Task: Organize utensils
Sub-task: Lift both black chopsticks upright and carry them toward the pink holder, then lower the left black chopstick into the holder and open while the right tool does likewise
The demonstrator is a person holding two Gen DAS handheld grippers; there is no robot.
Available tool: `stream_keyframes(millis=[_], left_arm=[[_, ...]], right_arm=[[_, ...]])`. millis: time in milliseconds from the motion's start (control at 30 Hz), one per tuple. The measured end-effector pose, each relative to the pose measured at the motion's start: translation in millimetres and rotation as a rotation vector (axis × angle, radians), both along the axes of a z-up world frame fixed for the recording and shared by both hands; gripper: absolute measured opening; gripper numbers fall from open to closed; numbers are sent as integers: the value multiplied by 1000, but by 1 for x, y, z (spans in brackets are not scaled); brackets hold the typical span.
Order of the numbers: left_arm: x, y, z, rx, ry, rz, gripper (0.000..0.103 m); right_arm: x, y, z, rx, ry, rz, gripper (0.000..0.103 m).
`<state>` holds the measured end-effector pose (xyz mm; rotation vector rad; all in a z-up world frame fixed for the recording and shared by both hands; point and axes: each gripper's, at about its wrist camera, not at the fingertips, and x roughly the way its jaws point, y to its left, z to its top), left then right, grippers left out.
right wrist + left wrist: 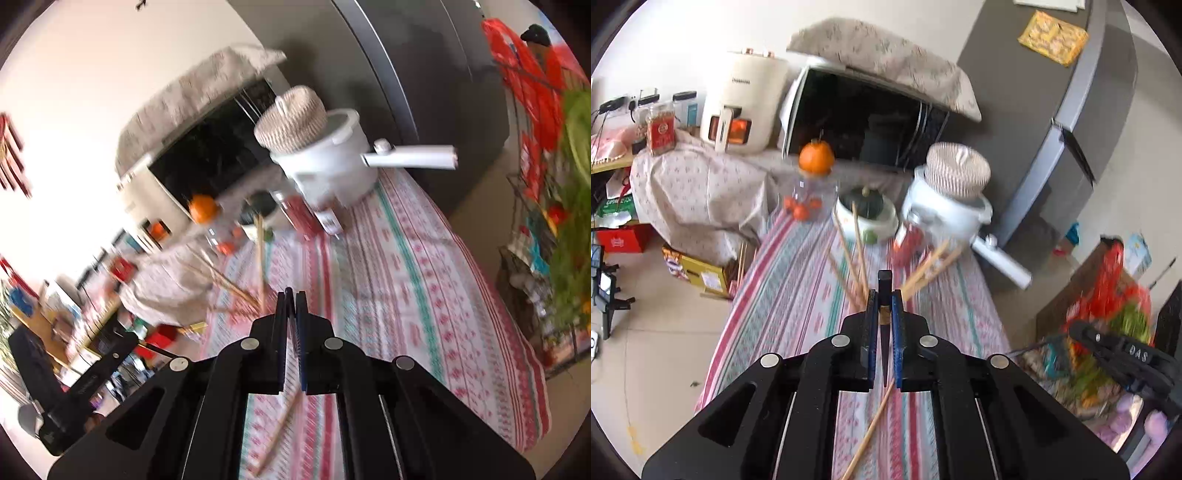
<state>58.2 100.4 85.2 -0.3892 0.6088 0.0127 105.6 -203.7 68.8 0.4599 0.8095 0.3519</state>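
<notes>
Above the striped tablecloth (798, 295): left gripper (885, 301) clenching one dark chopstick (885, 284), tip poking upward between the jaws; bamboo chopsticks (858, 251) lying scattered just beyond, near the white pot (945, 214). Right gripper (290, 301) hovering, jaws pressed together, gripping nothing visible.

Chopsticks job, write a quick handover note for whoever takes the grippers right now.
Left gripper: shut on a dark chopstick, raised above the striped tablecloth.
Right gripper: shut, nothing visible in it.
Bamboo chopsticks lie scattered on the cloth ahead; one more lies under the left gripper.
Done: one stick picked up.
Left: gather the rest. No utensil holder is clearly visible.
</notes>
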Motion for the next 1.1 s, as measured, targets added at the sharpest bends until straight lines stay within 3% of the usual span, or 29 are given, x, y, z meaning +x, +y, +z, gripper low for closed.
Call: stream_keyframes(millis=[233, 333, 367, 433, 700, 1100], left_arm=[[47, 12, 24, -15, -32, 58, 6], [75, 15, 14, -13, 0, 77, 9], [82, 18, 9, -19, 17, 80, 17], [92, 26, -5, -47, 66, 106, 20], [37, 56, -7, -80, -28, 204, 26], [31, 72, -25, -140, 21, 185, 27]], right_arm=[[34, 11, 29, 49, -38, 20, 5], [48, 21, 33, 46, -43, 26, 5], [52, 25, 32, 49, -40, 30, 5], [59, 32, 30, 53, -30, 39, 5], [74, 56, 16, 32, -4, 52, 5], [93, 97, 6, -30, 11, 51, 6]])
